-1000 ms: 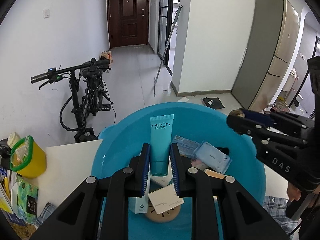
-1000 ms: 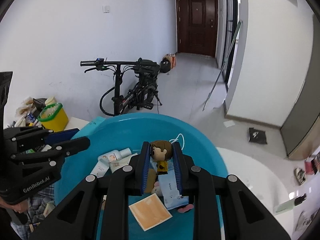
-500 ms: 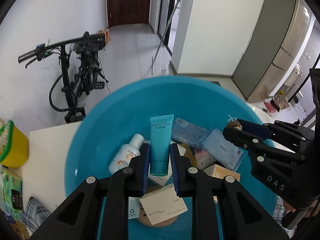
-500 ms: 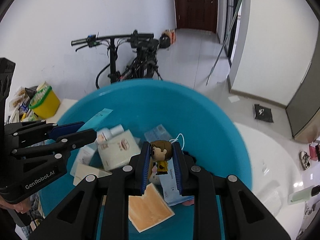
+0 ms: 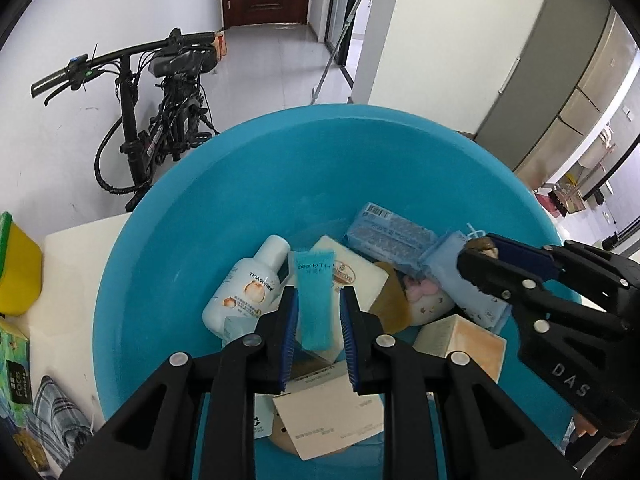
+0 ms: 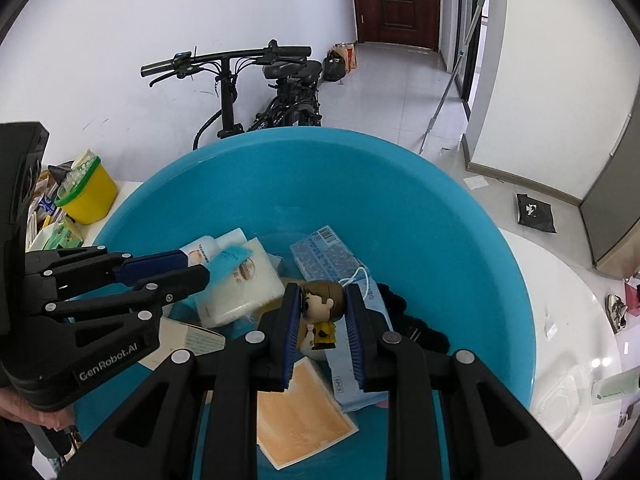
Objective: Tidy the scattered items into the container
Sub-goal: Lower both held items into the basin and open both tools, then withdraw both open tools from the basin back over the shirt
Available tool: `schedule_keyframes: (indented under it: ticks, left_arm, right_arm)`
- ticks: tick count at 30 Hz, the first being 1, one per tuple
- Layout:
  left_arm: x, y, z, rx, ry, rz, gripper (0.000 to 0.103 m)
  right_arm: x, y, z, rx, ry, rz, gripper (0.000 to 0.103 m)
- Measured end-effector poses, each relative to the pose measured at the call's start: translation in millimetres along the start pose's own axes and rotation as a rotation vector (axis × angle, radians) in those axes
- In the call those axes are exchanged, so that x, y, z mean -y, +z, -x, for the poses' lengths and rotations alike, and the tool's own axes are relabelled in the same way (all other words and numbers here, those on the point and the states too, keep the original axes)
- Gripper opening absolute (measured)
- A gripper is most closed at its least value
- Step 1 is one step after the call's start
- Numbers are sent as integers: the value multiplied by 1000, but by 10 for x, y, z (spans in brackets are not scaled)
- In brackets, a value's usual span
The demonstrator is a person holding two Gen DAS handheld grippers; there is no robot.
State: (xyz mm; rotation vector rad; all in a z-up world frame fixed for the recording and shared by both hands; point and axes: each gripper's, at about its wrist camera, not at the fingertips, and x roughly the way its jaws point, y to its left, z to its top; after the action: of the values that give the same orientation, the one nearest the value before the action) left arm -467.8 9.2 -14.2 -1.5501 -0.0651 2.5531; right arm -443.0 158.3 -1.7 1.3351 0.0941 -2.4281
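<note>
Hanging over the blue basin [image 5: 256, 184], a teal tube [image 5: 314, 300] is pinched by the left claw [image 5: 318, 334], a doll figure [image 6: 322, 312] by the right claw [image 6: 322, 336]

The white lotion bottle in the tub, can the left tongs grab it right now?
Probably not yet. The left tongs are shut on a teal tube. The white lotion bottle lies uncovered just beside them in the blue tub.
</note>
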Motion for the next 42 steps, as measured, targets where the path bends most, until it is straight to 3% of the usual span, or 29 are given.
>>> schedule_keyframes:
  ticks: [11,13,15,18,21,25,28,32,35,37,38,39,40,42]
  left_arm:
    - [-77,-38,-12,-3,5,8,25]
    - [-90,-56,10,6,2,12,44]
    - [-112,-64,42,29,-12,14,54]
    - [-125,-79,113,63,-3,17,59]
    - [-151,-85,182,91,1,25,70]
    - [-187,-125,283,135,-17,35,72]
    - [-213,-173,353,162,-39,52,72]
    - [-181,-245,447,201,-9,36,72]
    - [-160,-303,539,245,-1,33,72]
    - [-163,-349,629,294,-6,40,73]
    - [-163,-390,703,335,0,46,77]
    - [-161,-421,756,365,7,48,87]
    - [-160,-457,819,403,15,49,88]
    - [-152,-537,940,477,28,41,88]
  right_arm:
    - [22,25,-50,-7,-11,-8,21]
    - [19,24,-73,-10,-9,-12,21]
    - [18,17,-83,-11,-10,-19,21]
    - [34,12,-87,-12,-27,-24,21]
    - [57,4,-79,-10,-40,-31,23]
    - [127,-28,-49,0,-58,-57,45]
    - [172,-65,-1,19,-61,-76,47]
    - [190,-129,81,46,-71,-82,52]
    - [157,-172,180,91,-83,-75,68]
    - [135,-200,271,133,-89,-70,81]
    - [119,-213,315,154,-94,-66,85]
    - [105,-231,372,179,-103,-62,92]
    - [92,-243,424,204,-114,-58,98]
    - [61,-284,536,259,-142,-48,102]
